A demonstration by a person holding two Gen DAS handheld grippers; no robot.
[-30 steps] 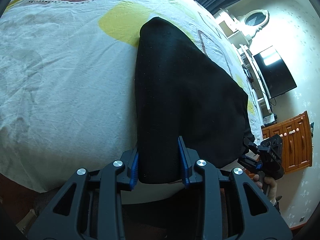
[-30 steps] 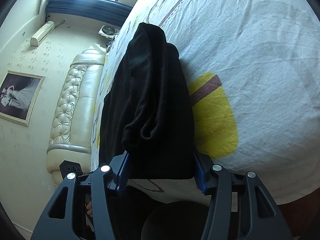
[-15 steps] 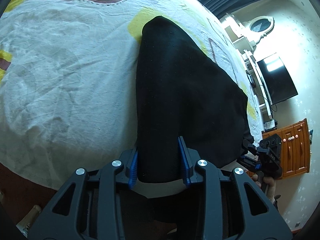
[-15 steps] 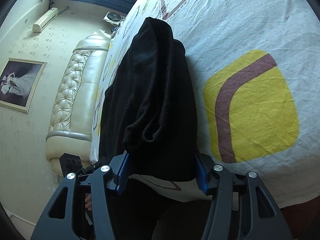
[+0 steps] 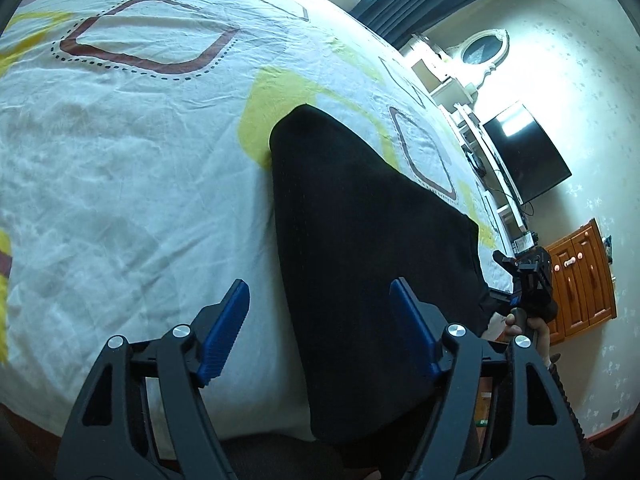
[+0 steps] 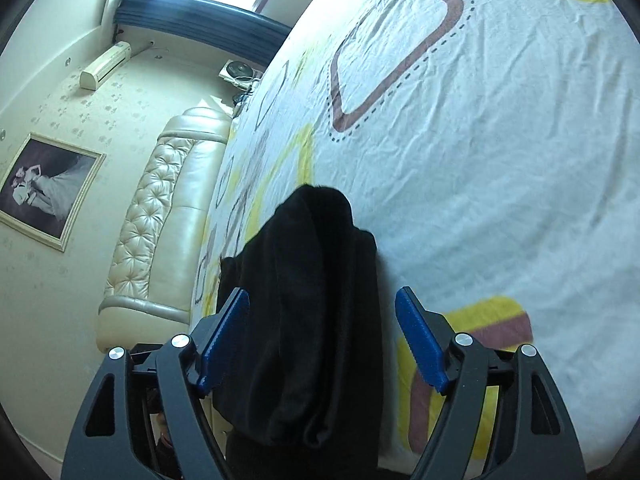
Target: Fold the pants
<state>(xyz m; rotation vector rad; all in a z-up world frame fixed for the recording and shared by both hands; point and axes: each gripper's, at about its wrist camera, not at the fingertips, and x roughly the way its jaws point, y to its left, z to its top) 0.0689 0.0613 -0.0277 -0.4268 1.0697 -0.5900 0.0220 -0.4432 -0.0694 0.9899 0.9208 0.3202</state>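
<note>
The black pants lie folded on the bed near its front edge, with one end hanging over the edge. My left gripper is open, its blue pads spread on either side of the pants' near end. In the right wrist view the pants show as a bunched black stack. My right gripper is open too, its pads apart on both sides of the cloth. The right gripper also shows in the left wrist view at the pants' far end.
The bed sheet is white with yellow and brown shapes. A padded cream headboard stands to the left. A TV, white shelves and a wooden cabinet line the wall on the right.
Both grippers have opened and let go of the pants. Both have pulled back a little, and the pants now rest on the bed.
</note>
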